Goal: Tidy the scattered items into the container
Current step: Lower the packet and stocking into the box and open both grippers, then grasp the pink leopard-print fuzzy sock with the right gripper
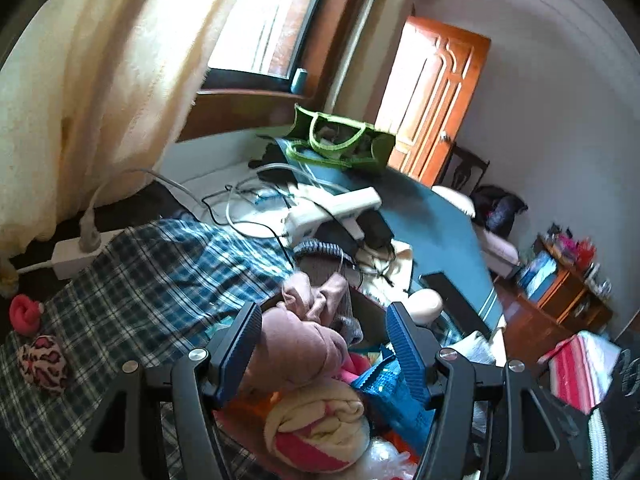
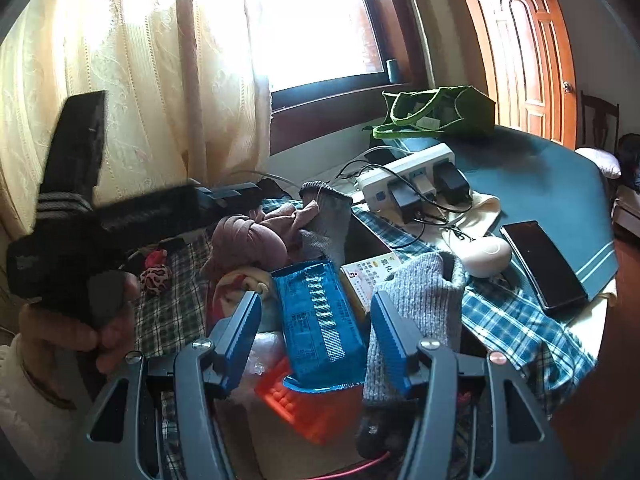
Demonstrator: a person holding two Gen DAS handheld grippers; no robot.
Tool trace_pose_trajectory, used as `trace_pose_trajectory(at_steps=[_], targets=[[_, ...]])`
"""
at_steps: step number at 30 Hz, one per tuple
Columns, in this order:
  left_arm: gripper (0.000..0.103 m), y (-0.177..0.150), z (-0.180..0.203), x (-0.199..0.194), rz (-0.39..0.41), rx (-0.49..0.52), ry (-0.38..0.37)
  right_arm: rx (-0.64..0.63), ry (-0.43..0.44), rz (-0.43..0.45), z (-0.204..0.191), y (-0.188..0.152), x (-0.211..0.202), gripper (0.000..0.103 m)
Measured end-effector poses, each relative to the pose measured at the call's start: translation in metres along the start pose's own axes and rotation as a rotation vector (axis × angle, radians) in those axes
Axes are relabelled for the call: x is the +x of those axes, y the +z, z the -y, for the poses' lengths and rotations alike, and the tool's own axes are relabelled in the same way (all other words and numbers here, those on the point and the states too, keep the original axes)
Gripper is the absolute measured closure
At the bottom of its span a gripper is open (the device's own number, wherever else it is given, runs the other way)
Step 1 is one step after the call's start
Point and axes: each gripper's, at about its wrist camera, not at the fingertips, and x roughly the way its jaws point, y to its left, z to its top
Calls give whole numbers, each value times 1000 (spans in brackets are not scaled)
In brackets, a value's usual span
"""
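We held our left hand-held gripper (image 1: 324,344) open over the dark container (image 1: 368,312), a mauve cloth bundle (image 1: 296,352) between its fingers. Our right hand-held gripper (image 2: 316,332) stood open above a blue packet (image 2: 320,320) there; a leopard-print sock ball (image 1: 42,364) lay on the plaid cloth (image 1: 160,280).

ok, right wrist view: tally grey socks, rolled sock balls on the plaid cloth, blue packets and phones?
grey socks: 2
rolled sock balls: 2 (one pink, one leopard print)
blue packet: 1
phone: 1
Total: 6
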Motion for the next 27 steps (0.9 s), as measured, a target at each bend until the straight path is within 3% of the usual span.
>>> trace_pose_trajectory(at_steps=[3,9,13,17,20,27], targets=[[37,-4,3,6,-4,42,35,0,2,-2,0,0,1,42],[37,-14,-9,16,-47,32,57,-8,4,-18,-5,-3,6,42],[37,-16,-24,7,-42,-31,26,-10,6,-11,-10,-3,2,42],[35,-9,-41,-23,3,-88,5,4,6,5,-13,-1,-4,42],[34,-5,-65,-59,62,-122,33,11,10,11,-17,1,-6,39],[29,-17,-149,-133,126,-256,218,-38,69,16,-55,7,-6,34]])
